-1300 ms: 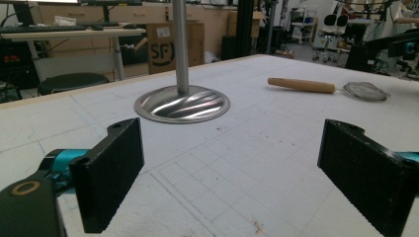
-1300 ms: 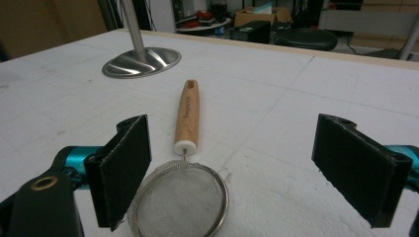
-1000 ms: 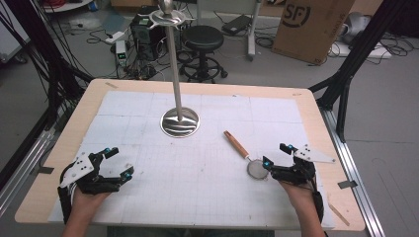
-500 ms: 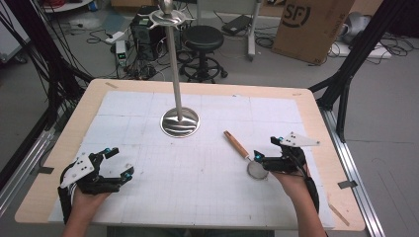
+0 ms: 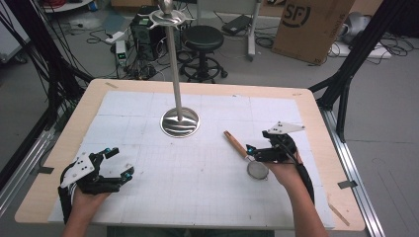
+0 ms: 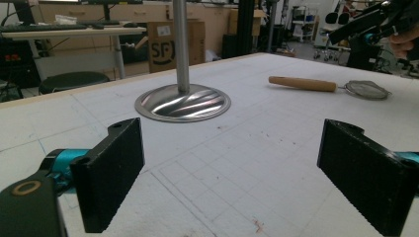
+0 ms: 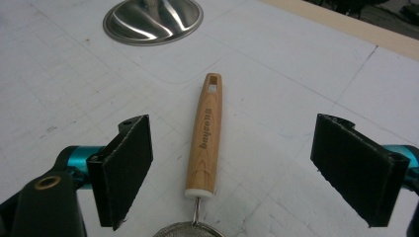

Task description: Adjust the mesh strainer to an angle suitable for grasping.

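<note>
Right gripper (image 7: 232, 163) wide open over strainer (image 7: 207, 138)

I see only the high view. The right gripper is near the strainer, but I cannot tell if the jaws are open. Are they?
Observer: Yes. In the right gripper view the right gripper has its jaws wide apart, and the strainer's wooden handle lies between them, untouched.
Operator: Is anything written on the handle?
Observer: Yes, a burnt-in word runs along it, and its far end has a small slot.
Operator: And the left gripper, is it open too?
Observer: Yes. The left gripper view shows the left gripper open over bare mat, facing the stand's steel base.
</note>
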A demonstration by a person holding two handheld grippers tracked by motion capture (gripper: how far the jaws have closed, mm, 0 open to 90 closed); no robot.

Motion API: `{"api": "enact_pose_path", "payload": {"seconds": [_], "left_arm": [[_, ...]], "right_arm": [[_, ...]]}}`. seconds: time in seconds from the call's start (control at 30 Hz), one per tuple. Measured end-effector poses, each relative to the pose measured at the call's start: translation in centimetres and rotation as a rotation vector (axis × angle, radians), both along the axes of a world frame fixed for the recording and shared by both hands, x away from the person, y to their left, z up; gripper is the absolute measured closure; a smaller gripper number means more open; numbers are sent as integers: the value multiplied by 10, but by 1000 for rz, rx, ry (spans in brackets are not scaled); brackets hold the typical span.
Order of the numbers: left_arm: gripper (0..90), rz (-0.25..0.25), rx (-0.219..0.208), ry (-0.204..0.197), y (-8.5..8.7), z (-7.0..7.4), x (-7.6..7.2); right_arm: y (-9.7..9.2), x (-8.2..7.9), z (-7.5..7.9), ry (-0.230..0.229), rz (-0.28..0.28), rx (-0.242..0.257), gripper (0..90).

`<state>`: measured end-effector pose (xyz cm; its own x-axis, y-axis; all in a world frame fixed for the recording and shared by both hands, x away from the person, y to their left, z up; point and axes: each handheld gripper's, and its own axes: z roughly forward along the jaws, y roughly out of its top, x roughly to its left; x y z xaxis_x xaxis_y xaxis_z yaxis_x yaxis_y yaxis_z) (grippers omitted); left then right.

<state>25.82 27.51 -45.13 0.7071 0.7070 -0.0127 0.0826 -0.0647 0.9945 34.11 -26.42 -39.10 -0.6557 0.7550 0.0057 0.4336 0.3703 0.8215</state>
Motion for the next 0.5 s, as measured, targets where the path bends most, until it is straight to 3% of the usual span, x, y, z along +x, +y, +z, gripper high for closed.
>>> {"api": "enact_pose_path", "payload": {"seconds": [0.5], "left_arm": [[112,-5,15,-3,-1,0,0]], "right_arm": [[22,28,1,102,42,-74,157]]}}
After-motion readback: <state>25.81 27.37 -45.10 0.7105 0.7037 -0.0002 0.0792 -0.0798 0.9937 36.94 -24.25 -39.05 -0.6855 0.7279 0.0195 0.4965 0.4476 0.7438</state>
